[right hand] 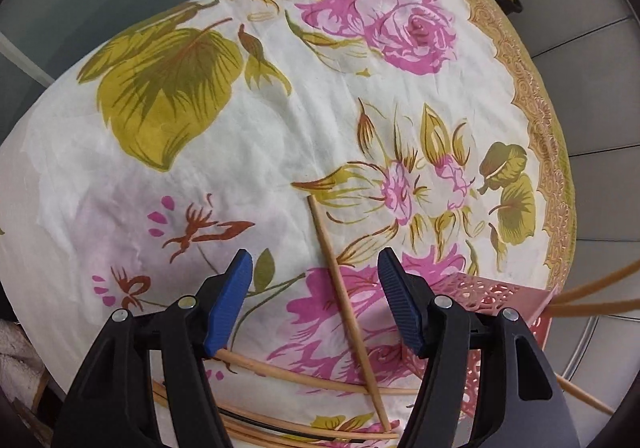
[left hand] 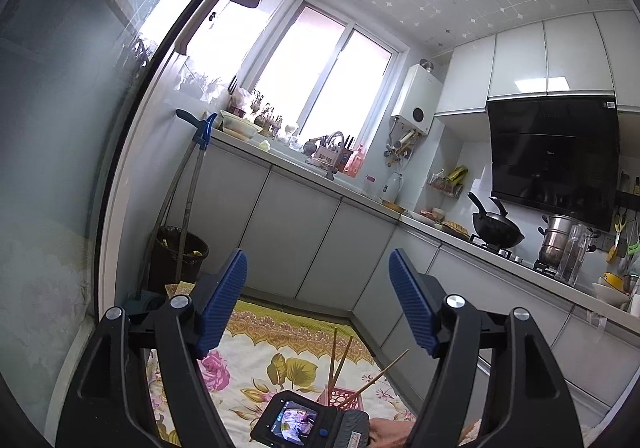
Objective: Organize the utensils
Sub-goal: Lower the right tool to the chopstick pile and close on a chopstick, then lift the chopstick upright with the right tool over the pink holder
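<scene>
The right gripper [right hand: 316,296] points steeply down at a counter covered with a flowered cloth [right hand: 224,152]. Its jaws are spread, and nothing is pinched between them. A single chopstick [right hand: 344,300] lies flat on the cloth and runs up through the gap between the blue pads without touching either one. More chopsticks [right hand: 280,370] lie crosswise near the bottom of the right wrist view, partly hidden behind the black gripper arms. Just to the right of the right pad stands a pink perforated basket [right hand: 496,294], with several chopsticks leaning out of it towards the right edge.

The left gripper [left hand: 318,296] points level across a kitchen, its jaws also spread and empty. Below it, the left wrist view shows the same pink basket [left hand: 340,398] on the flowered cloth [left hand: 256,364], with chopsticks standing in it [left hand: 334,360], tilted in different directions. Beside the basket sits the back of the other gripper with its small lit screen [left hand: 294,422]. Grey cabinets [left hand: 304,224], a window [left hand: 320,76] and a wok [left hand: 498,234] on the stove fill the background.
</scene>
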Tool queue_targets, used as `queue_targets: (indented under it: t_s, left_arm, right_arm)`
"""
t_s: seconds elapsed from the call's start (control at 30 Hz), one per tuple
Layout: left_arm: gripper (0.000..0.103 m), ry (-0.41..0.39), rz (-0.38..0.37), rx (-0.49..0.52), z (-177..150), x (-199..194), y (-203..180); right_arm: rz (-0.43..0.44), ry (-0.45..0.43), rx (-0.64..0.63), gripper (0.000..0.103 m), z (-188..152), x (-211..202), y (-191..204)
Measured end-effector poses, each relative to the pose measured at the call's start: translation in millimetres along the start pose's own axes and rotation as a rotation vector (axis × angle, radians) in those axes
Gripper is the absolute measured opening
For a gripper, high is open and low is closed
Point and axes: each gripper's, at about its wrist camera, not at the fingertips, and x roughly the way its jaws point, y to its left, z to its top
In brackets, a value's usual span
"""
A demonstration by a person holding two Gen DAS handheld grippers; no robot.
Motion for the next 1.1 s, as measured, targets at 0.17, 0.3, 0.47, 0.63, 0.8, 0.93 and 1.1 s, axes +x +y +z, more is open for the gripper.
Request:
queue_targets:
  t_s: [0.17, 0.3, 0.47, 0.63, 0.8, 0.93, 1.1]
  left_arm:
    - [0.07, 0.009, 0.001, -0.005, 1, 2, 4]
    - [0.072, 0.009, -0.004, -0.031, 2, 1, 8]
    - [0.072, 0.008, -0.002, -0.049, 4, 0, 11]
    - [0.072, -0.004, 0.003, -0.04, 6, -5, 7]
    - [0.072, -0.006, -0.022, -0.036, 7, -9, 0]
    - [0.072, -0.006, -0.047, -0.029, 6, -11, -7]
    - [0.072, -0.01, -0.079, -0.017, 5, -14, -18]
  right_arm:
    - [0.142, 0.065, 0.057, 0.065, 9, 22, -12]
    - [0.262, 0.077, 0.174, 0.069, 1, 32, -31]
    - [0.265, 0.043, 0.159, 0.06, -10, 23, -15]
    - [0.265, 0.025, 0.228, 0.021, -36, 11, 10]
    - [0.155, -0.029, 0.341, 0.006, -77, 1, 34]
    - [0.133, -0.168, 0.485, 0.005, -120, -24, 39]
    - [0.097, -0.334, 0.621, 0.005, -167, -72, 36]
